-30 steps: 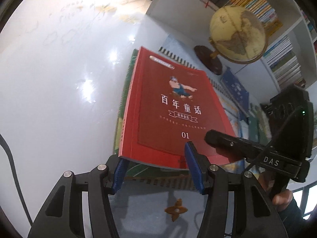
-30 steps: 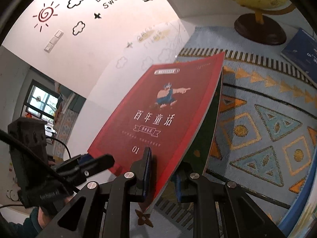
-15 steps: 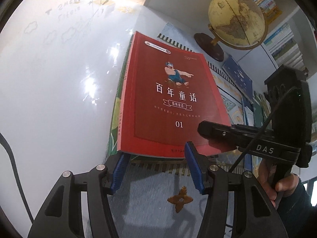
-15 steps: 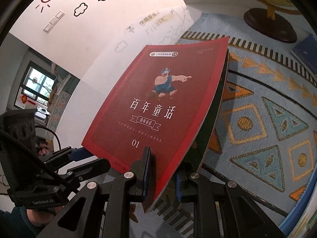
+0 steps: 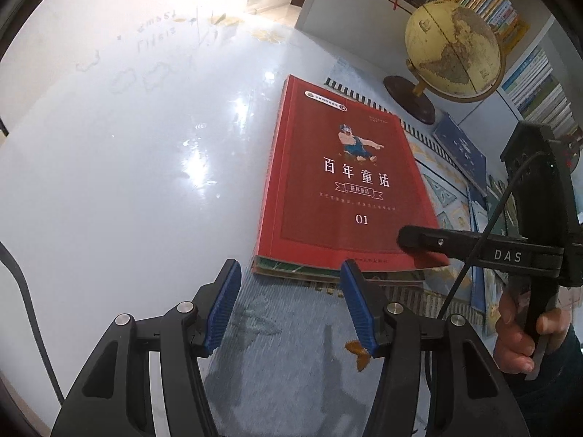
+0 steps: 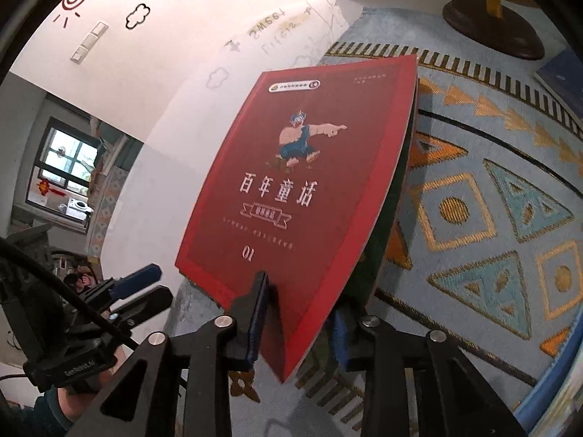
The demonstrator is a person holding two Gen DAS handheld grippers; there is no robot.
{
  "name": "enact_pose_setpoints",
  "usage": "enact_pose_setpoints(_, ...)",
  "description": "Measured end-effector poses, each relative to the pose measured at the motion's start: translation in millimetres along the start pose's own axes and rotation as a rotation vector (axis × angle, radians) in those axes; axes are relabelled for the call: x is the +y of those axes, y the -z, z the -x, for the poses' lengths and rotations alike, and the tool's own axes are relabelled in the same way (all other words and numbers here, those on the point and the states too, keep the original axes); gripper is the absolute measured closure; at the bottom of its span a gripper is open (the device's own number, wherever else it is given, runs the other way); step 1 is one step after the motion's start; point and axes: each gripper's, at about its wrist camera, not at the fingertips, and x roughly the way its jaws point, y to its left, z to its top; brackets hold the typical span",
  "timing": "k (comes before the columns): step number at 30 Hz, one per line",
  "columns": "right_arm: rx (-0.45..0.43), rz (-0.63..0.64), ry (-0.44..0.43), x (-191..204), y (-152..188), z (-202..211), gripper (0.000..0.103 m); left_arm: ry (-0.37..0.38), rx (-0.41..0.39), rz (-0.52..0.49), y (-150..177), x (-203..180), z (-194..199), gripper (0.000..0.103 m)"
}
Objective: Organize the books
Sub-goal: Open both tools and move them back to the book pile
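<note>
Around red book (image 6: 309, 189), right tool (image 6: 297, 324) jaws opening.

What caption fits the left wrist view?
Left gripper open before red book lying on green book; right gripper releasing its corner.

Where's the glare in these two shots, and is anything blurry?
Left wrist view: bright glare patches on the glossy white tabletop left of the red book; edges bend with fisheye. Right wrist view: no strong glare; the book's title stays sharp, the near corner softens.
</note>
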Motion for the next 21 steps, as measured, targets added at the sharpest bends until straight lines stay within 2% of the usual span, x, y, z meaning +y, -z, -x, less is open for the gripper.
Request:
enact_pose_setpoints(3, 0.002, 0.002, 0.044, -0.7, 8.8, 7.6, 0.061, -0.001, -0.006, -0.014, 5.0, -5.8, 5.2, 0.048)
enact_pose_setpoints(11, -0.068, -0.038, 0.058, -11.6, 52.7, 47.7, 0.06, 0.018, -0.013, -0.049, 28.2, -36.4, 17.2, 0.048)
enact_pose_setpoints(18, -0.158, -0.058, 0.088, -20.4, 103.7, 103.6, 0.06, 0.049, -0.016, -0.104, 58.0, -83.5, 31.1, 0.048)
enact_pose_setpoints(21, -0.193, -0.07, 0.134, -31.9, 132.4, 134.6, 0.06, 0.071, -0.014, -0.156, 77.1, -116.1, 37.9, 0.048)
